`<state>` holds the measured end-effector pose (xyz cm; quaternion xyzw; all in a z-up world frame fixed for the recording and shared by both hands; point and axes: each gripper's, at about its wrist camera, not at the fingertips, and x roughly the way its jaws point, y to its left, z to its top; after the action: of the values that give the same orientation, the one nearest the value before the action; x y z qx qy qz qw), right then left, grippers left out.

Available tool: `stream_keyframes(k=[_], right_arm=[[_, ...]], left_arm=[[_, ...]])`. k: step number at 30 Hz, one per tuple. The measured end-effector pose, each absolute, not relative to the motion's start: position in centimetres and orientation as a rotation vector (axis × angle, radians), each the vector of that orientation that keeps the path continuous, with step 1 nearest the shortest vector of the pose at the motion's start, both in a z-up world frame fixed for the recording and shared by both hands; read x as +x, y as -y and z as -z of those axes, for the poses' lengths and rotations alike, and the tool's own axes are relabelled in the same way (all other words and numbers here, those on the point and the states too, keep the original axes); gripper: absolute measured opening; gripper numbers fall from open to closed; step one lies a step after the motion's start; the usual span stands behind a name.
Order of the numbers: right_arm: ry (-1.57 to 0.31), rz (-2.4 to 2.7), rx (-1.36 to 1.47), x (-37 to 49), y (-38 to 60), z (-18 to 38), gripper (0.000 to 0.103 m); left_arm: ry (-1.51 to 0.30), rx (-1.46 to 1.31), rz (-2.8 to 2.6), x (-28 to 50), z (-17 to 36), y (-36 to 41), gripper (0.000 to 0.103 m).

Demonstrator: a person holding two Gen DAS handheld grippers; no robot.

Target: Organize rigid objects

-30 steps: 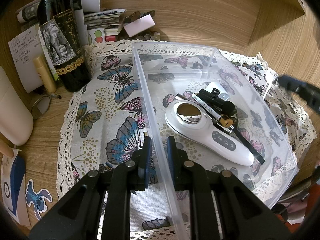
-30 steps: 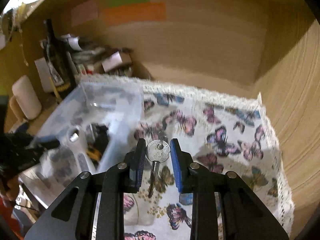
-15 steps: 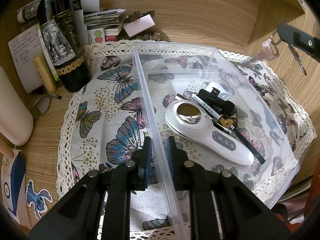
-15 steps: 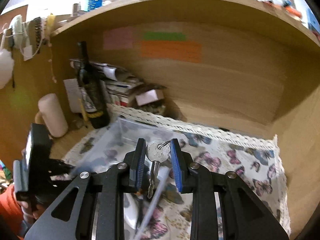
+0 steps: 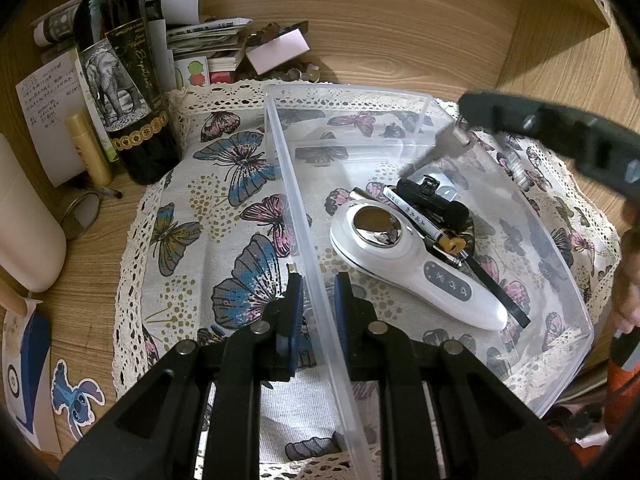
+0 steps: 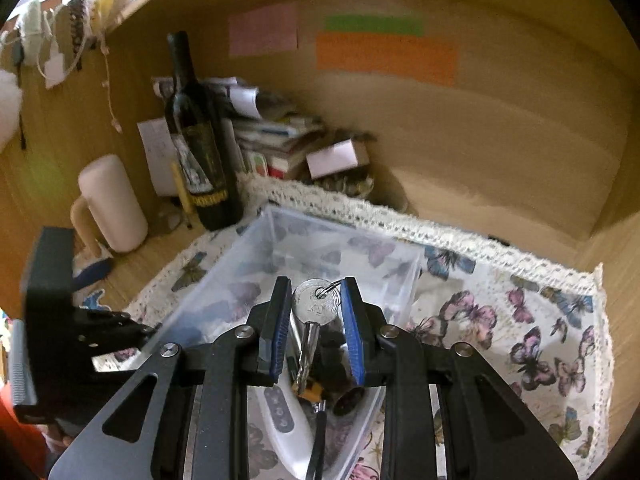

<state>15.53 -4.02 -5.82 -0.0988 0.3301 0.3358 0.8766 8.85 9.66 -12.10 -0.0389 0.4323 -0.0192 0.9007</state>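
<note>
A: Holding a key [image 6: 316, 312] w/ the right gripper [image 6: 316, 320]? Yep. Its blue pads squeeze the round key head, ring at the top, blade hanging down.

B: And the left gripper [image 5: 316, 312]?

A: Clamped on the near long wall of the clear bin [image 5: 276, 152]. That wall sits right between its pads.

B: So how much is done?

A: I'd say a good bit. Under the right gripper, inside the bin, lie a white handheld device [image 5: 416, 264], a black clip thing [image 5: 432, 200], a pen [image 5: 416, 220] & a black strap [image 5: 496, 296]. The key is over the bin, not in it yet. So dropping it in is what's left. Can't tell if more stuff waits outside.

B: Room to move?

A: Lots of bare floor in the bin ahead of the right gripper, toward the far wall. Just below it things are piled up, so I'd let go a bit farther forward. Bin walls are thin & clear, easy to bump. Left of the left gripper, past the butterfly cloth [image 5: 224, 208], stands a wine bottle [image 5: 124, 80], well apart.
</note>
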Motion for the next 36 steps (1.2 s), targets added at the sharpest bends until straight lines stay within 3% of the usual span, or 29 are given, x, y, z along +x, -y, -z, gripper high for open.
stream_keyframes(k=[7,13,17,19,22,25,26,30,33,36], right_arm=[[-0.772,-0.693,-0.208,16.1,4.5,7.5,0.025],[-0.741,-0.677,-0.188,15.1,6.3,6.4,0.038],[-0.707,-0.672,-0.157,14.1,7.9,5.3,0.053],[-0.683,-0.664,-0.142,13.4,8.9,4.7,0.058],[-0.655,-0.648,-0.118,12.4,10.3,3.9,0.071],[-0.617,-0.616,-0.096,11.2,11.6,3.3,0.075],[-0.609,-0.611,-0.095,11.0,11.9,3.1,0.081],[-0.557,-0.577,-0.076,9.3,13.5,2.4,0.099],[-0.512,-0.544,-0.057,8.3,14.6,1.9,0.103],[-0.487,-0.525,-0.049,7.4,15.5,1.6,0.103]], left_arm=[[-0.896,-0.082,0.039,8.9,12.1,-9.7,0.015],[-0.895,-0.072,0.028,8.9,11.6,-9.4,0.015],[-0.849,-0.030,0.005,8.3,9.8,-8.8,0.015],[-0.817,-0.014,-0.005,8.0,8.5,-8.5,0.019],[-0.757,-0.015,-0.003,7.1,6.4,-8.0,0.032],[-0.682,-0.018,-0.003,5.9,4.5,-7.3,0.055],[-0.649,-0.018,-0.002,5.4,3.8,-7.0,0.064],[-0.531,-0.007,-0.012,3.3,1.6,-5.6,0.086],[-0.458,-0.010,-0.020,1.9,0.6,-4.7,0.096],[-0.416,-0.009,-0.025,0.9,-0.1,-4.1,0.099]])
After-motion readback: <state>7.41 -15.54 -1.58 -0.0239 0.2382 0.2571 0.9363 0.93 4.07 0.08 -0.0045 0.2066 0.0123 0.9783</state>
